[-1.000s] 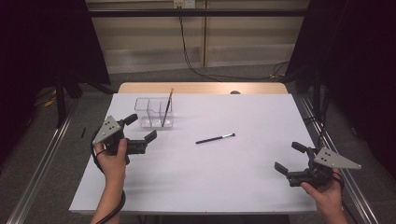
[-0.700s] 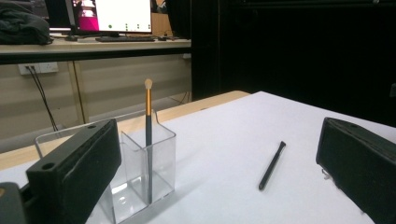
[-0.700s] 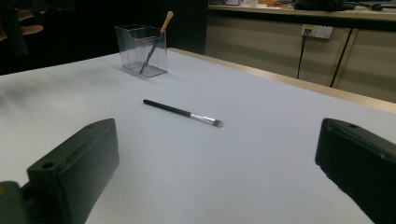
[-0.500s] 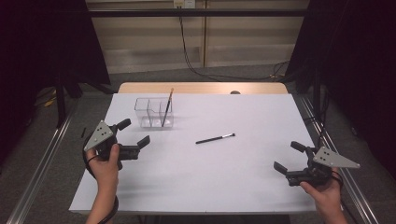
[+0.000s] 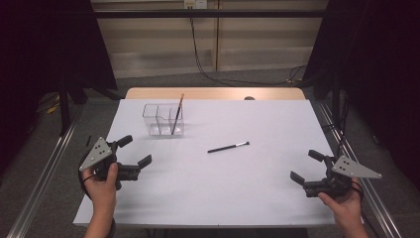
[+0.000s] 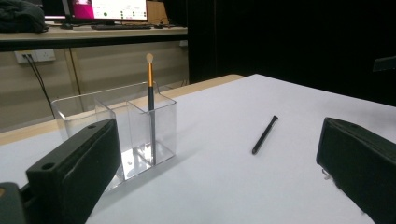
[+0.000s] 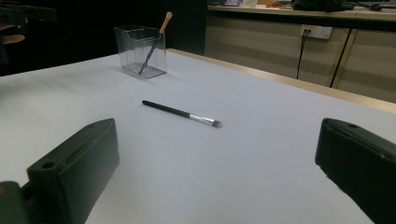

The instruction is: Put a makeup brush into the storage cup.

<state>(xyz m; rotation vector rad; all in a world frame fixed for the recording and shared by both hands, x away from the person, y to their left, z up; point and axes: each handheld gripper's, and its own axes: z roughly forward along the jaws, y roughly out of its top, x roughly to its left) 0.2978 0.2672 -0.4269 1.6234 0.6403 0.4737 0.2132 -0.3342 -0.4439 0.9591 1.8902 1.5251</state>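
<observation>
Brush (image 5: 228, 147): lies flat mid-table, untouched, at 5 o'clock from the holder; I judge it the next to be picked up.
Change: my left gripper (image 5: 132, 158) has drawn back toward 7 o'clock, away from the holder.
Meaning: one brush looks stowed; one remains.
Left gripper: jaws wide, empty.
Right gripper (image 5: 310, 168): jaws wide, empty, at 4 o'clock.
Holder (image 5: 163, 119): clear, compartmented; the end cell holds one orange-handled brush (image 5: 177, 111), leaning.

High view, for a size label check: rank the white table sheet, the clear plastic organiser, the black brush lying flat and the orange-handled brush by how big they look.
1. White table sheet.
2. Clear plastic organiser.
3. Black brush lying flat and orange-handled brush: similar length, and the orange one stands foreshortened, so unranked.
</observation>
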